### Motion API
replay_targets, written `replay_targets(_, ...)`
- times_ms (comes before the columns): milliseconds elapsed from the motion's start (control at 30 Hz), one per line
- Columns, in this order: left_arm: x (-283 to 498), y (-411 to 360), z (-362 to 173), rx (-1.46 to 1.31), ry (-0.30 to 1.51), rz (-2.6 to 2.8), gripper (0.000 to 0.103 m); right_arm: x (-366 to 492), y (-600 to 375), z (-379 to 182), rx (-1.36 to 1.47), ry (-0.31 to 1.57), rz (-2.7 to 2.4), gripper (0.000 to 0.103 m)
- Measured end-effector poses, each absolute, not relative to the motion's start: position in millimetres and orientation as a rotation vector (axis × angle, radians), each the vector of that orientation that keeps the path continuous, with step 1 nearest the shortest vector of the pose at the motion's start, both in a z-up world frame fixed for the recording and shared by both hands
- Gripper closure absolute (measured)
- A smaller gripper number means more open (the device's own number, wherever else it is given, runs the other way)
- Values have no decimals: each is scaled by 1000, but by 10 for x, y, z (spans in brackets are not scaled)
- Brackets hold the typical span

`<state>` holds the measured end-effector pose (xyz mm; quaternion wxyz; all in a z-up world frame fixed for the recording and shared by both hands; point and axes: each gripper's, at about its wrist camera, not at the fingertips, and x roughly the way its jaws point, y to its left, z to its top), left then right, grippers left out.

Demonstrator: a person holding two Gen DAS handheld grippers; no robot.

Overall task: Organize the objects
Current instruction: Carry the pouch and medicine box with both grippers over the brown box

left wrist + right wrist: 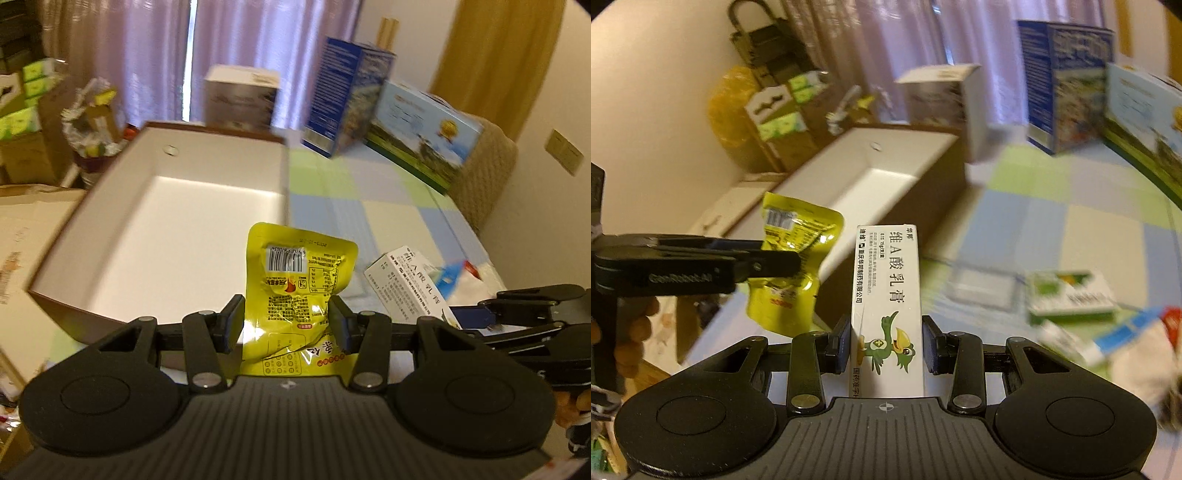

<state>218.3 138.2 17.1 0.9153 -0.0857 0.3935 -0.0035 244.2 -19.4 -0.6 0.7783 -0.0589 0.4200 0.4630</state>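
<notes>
- pale purple curtains hang behind a tabletop point(388, 206) under a blue-and-green checked cloth, with an open white-lined cardboard box point(155, 229) on it and printed cartons standing at the back.
- left gripper point(286, 325) is clamped across the middle of a crinkled yellow foil snack pouch point(299, 291), held in the air near the box; it looks light, soft and slippery, so a mid-body pinch suits it.
- right gripper point(885, 343) clasps a slim white ointment carton with a green bird point(886, 295) by its long sides; stiff but crushable.
- motion blur smears the small packs point(1071, 295) on the cloth; the pouch's lower end is hidden.
</notes>
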Motion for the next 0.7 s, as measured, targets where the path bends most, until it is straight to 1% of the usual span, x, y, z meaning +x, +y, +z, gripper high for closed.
replay_targets(367,2371,2287,277,-178,781,134,60,2576,928,-49,-116,928,1032,68)
replay_targets(700,2743,2751,1,-177,858,165,60,2808,1538,-324,-155,987,948,68)
